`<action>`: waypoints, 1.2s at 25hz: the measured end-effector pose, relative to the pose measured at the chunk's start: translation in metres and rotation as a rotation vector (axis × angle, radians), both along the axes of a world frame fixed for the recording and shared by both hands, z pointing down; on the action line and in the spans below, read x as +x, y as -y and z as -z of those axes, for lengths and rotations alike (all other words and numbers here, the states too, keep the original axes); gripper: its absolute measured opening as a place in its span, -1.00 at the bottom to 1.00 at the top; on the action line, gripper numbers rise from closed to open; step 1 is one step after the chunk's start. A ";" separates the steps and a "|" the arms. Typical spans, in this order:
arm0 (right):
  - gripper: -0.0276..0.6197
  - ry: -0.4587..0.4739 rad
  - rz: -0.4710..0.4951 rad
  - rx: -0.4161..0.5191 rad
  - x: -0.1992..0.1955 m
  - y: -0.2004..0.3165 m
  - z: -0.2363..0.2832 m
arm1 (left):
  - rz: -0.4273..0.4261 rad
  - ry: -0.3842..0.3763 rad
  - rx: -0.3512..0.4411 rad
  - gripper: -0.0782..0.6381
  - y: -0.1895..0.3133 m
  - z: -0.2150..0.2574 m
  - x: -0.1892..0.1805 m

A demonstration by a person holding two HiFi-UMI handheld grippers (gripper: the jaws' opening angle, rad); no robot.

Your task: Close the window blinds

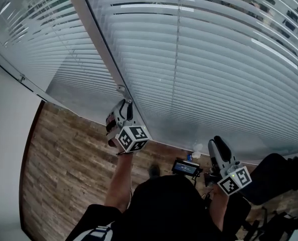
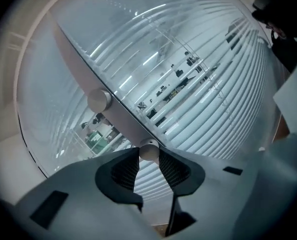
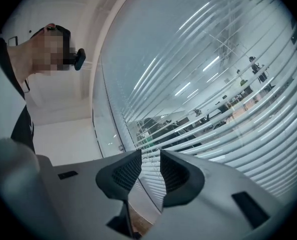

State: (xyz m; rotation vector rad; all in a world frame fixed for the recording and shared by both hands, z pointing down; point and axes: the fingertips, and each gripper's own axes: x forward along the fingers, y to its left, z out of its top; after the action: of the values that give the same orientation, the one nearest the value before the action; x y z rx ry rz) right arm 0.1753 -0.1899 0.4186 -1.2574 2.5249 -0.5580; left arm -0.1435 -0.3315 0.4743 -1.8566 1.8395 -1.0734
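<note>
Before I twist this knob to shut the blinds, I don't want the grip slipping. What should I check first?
1. Left gripper clamped on the lower knob: ok.
2. Knob seated deep between the pads: not ok, it sits at the tips.
3. Upper knob clear of the gripper: ok.
4. Right gripper empty, jaws apart: ok.
5. Blinds fully shut: not ok, the room beyond shows between slats.
6. Which way to twist: cannot tell.

Left gripper [image 2: 149,154] clamped, right gripper [image 3: 151,165] parted
</note>
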 end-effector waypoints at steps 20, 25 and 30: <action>-0.55 -0.003 -0.013 0.001 0.004 -0.001 0.000 | -0.014 -1.191 0.016 -0.39 0.001 0.004 -0.008; -0.55 -0.001 -0.019 -0.002 0.006 -0.001 -0.001 | -0.013 -1.022 0.010 -0.40 0.000 0.004 -0.006; -0.55 0.000 -0.013 -0.005 0.006 -0.001 -0.003 | 0.003 -0.666 -0.001 -0.40 0.000 0.002 -0.003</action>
State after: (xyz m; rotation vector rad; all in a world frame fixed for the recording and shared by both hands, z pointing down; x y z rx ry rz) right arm 0.1809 -0.1888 0.4213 -1.2750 2.5151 -0.5613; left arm -0.1470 -0.3315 0.4725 -2.4047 2.1597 -0.4679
